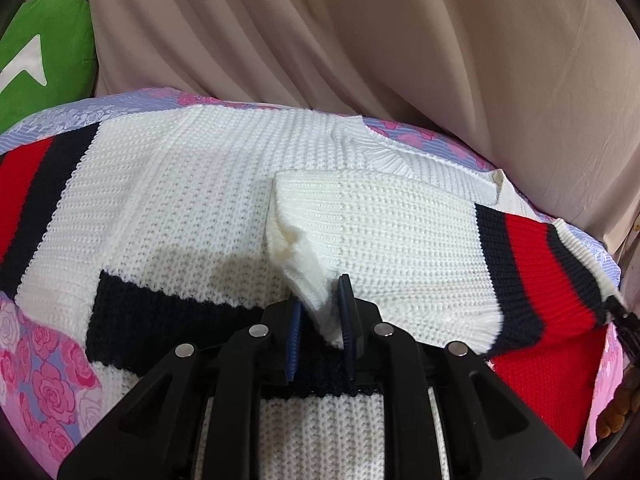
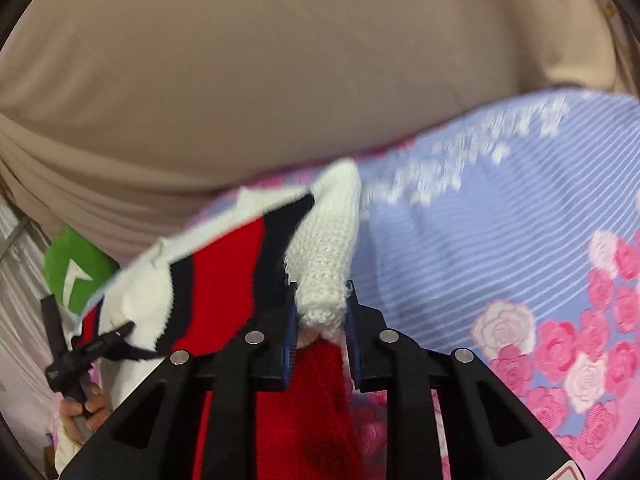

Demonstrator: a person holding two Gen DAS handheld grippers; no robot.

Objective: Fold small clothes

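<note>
The white sweater (image 1: 192,184) with red and navy stripes lies spread on the flowered bedsheet (image 2: 500,240), the left gripper (image 1: 320,320) clamped on its middle fold and the right gripper (image 2: 322,320) clenched on its white cuff, seemingly to carry that sleeve across.

**Around the work surface**

We see a floral bedsheet (image 1: 48,392) spread underneath, pink with roses at the near side and turning lilac with thin white stripes (image 2: 480,240) farther off. Behind it hangs a beige curtain (image 1: 360,40), falling in long soft folds across the whole back. At the left edge we find a green cushion (image 1: 48,48) bearing a white arrow-like shape, tucked just beside the curtain.
</note>
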